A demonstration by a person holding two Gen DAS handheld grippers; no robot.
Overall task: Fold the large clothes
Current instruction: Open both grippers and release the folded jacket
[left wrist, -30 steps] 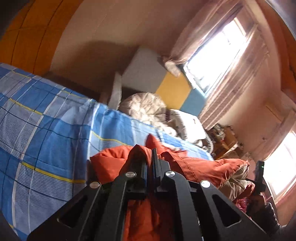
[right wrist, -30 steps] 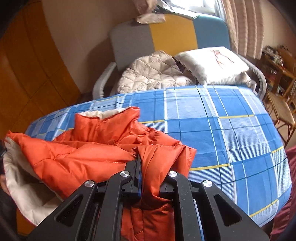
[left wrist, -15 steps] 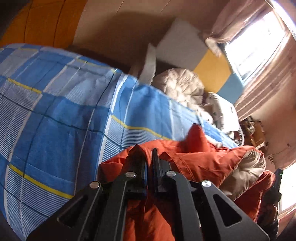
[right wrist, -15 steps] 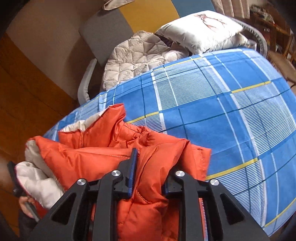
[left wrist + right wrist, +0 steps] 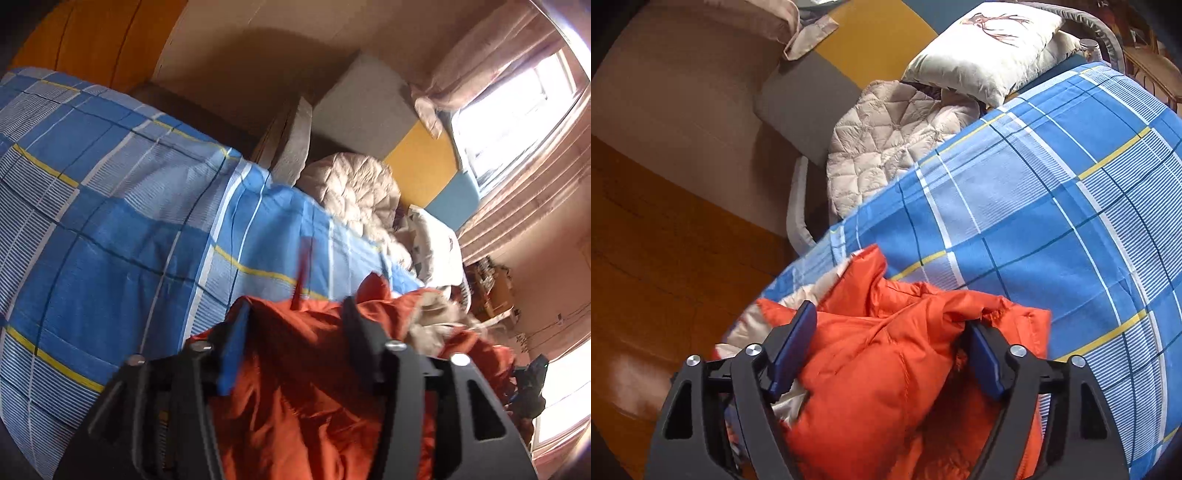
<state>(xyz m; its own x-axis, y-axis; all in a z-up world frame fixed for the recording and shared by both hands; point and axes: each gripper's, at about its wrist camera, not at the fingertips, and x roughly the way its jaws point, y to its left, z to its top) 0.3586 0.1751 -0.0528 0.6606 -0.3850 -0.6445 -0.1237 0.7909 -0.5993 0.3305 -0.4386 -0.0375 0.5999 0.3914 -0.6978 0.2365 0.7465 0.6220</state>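
An orange puffy jacket with a cream lining lies bunched on the near edge of a bed with a blue checked sheet. My right gripper is open, its jaws wide apart with the jacket's fabric bulging between them. In the left wrist view the same jacket fills the space between the spread jaws of my left gripper, which is open too. A thin orange strip of the jacket stands up blurred above it. The sheet stretches away to the left.
Beyond the bed stands a chair with grey, yellow and blue panels, holding a beige quilted garment and a white pillow. A wooden wall panel is at the left. Curtained windows and a cluttered shelf are at the right.
Both grippers have opened and let go of the orange jacket, which has dropped onto the bed's near edge. Both cameras have tilted and shifted.
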